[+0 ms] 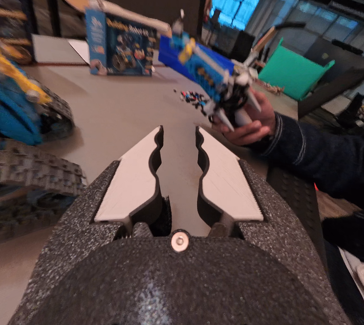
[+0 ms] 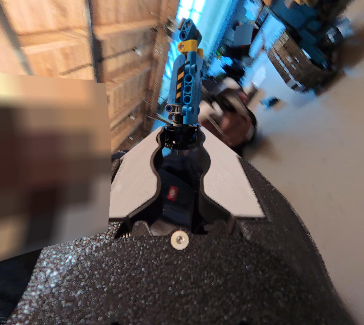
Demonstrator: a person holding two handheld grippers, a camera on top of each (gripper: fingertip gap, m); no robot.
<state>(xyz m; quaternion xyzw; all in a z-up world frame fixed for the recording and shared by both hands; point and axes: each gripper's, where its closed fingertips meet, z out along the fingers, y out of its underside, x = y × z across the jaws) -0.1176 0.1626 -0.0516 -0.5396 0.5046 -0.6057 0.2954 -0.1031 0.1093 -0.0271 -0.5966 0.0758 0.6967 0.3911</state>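
Upright, blue-and-yellow brick assembly (image 2: pixel 186 83), black round base clamped in right tongs (image 2: pixel 180 138).

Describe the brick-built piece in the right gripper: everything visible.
The blue toy-brick assembly is plastic: a pin-holed blue beam with black-and-yellow hazard stripes, a yellow connector near the top, grey connectors above a black round base. It stands nearly upright, leaning slightly right, its base clamped between the right gripper fingertips, off the table.

Left looks across table (image 1: pixel 122 102); right tilts upward.
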